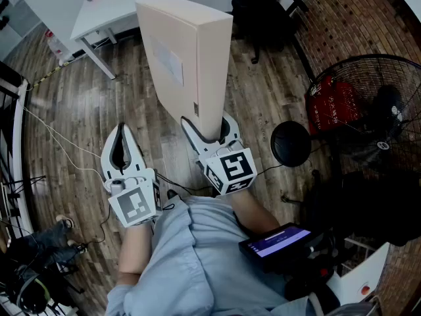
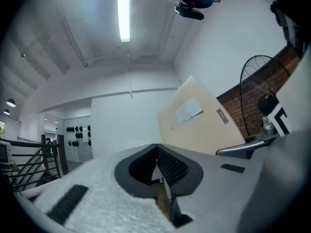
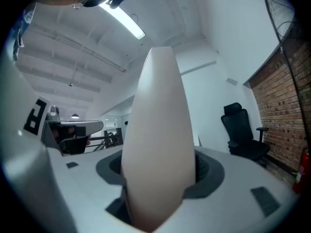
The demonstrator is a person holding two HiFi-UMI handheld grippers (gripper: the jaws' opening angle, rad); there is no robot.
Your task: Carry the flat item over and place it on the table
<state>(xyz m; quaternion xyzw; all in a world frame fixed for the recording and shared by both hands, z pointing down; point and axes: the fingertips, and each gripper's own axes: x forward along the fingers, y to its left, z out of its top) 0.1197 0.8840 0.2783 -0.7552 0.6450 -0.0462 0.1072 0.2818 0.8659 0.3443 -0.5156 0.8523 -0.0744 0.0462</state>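
Right gripper (image 1: 212, 129) is clamped on the bottom edge of the flat beige box (image 1: 187, 58). Box stands upright on its edge, rising toward 12 o'clock from the jaws, off the floor (image 1: 85, 117). Left gripper (image 1: 122, 137) is beside it at 9 o'clock, jaws together with nothing between them, not touching the box. White table (image 1: 125, 5) is at 11 o'clock in the head view, well apart from the box. Fan (image 1: 368, 110) at 3 o'clock.
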